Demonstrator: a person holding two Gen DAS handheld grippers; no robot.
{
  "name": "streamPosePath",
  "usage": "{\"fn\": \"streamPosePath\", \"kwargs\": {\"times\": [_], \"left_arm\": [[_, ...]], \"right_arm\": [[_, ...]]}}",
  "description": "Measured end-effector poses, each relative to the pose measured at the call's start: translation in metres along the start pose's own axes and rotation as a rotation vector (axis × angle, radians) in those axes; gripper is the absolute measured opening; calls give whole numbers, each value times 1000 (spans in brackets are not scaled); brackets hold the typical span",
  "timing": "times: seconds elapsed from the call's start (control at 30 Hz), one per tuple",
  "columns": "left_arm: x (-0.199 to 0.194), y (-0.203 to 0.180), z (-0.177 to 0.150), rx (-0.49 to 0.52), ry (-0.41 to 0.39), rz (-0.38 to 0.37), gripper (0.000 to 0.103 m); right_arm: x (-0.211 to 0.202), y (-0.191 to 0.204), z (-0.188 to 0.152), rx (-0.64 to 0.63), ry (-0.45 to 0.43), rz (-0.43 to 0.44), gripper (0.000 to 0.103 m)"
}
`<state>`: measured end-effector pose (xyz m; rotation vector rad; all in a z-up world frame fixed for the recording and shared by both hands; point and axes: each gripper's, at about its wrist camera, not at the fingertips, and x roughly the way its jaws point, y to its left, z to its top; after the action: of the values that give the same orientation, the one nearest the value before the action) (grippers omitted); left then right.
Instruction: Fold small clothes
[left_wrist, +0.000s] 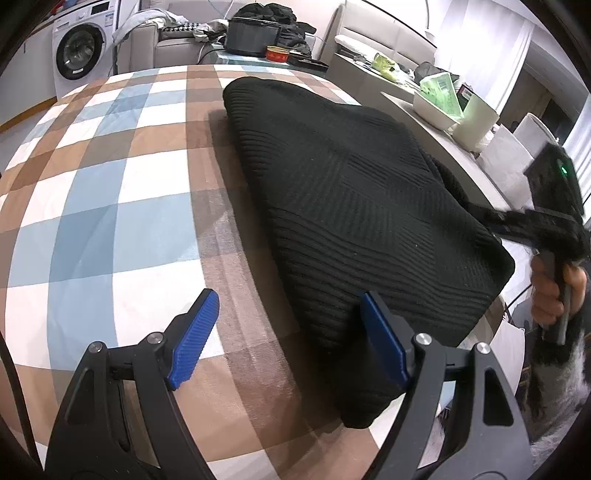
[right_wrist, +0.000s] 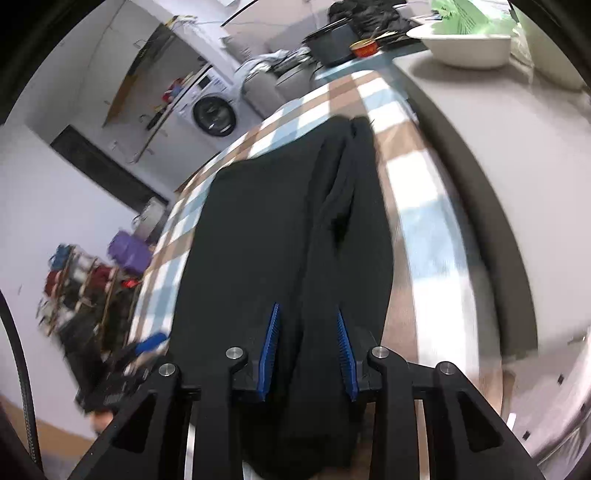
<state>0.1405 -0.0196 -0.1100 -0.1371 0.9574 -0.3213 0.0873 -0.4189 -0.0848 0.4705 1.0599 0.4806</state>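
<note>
A black ribbed knit garment (left_wrist: 354, 206) lies folded on the checked brown, blue and white cloth (left_wrist: 110, 177) that covers the table. My left gripper (left_wrist: 288, 332) is open at the garment's near edge, its right pad (left_wrist: 380, 343) against the fabric, its left pad over the cloth. My right gripper (right_wrist: 308, 350) shows in its own view with the jaws partly closed on a bunched strip of the garment (right_wrist: 280, 236). It also shows blurred at the right of the left wrist view (left_wrist: 498, 221), holding a stretched black sleeve.
A white basin (left_wrist: 439, 107) with green packets stands on the grey tabletop (right_wrist: 480, 155) to the right. A black box (left_wrist: 251, 37) and a red tin (left_wrist: 277, 54) sit at the far end. A washing machine (left_wrist: 79, 48) stands far left.
</note>
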Motion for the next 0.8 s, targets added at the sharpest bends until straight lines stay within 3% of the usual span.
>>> {"fn": "streamPosePath", "kwargs": {"times": [0.13, 0.23, 0.37, 0.47, 0.53, 0.6, 0.8], "left_arm": [[3, -6, -1, 7, 9, -8, 77], [1, -12, -2, 32, 4, 7, 77], [-2, -12, -4, 34, 1, 8, 77], [1, -14, -2, 34, 4, 8, 77], [2, -16, -2, 35, 7, 4, 77], [2, -17, -1, 48, 7, 4, 77], [6, -11, -2, 29, 18, 3, 77]], "right_arm": [[-6, 4, -24, -15, 7, -13, 34], [-7, 8, -32, -37, 5, -91, 35], [-23, 16, -20, -70, -108, -133, 35], [-29, 23, -6, -91, -170, -92, 35], [-18, 22, 3, -85, -159, -66, 34], [-1, 15, 11, -51, -122, -50, 27], [34, -5, 31, 22, -75, -29, 25]]}}
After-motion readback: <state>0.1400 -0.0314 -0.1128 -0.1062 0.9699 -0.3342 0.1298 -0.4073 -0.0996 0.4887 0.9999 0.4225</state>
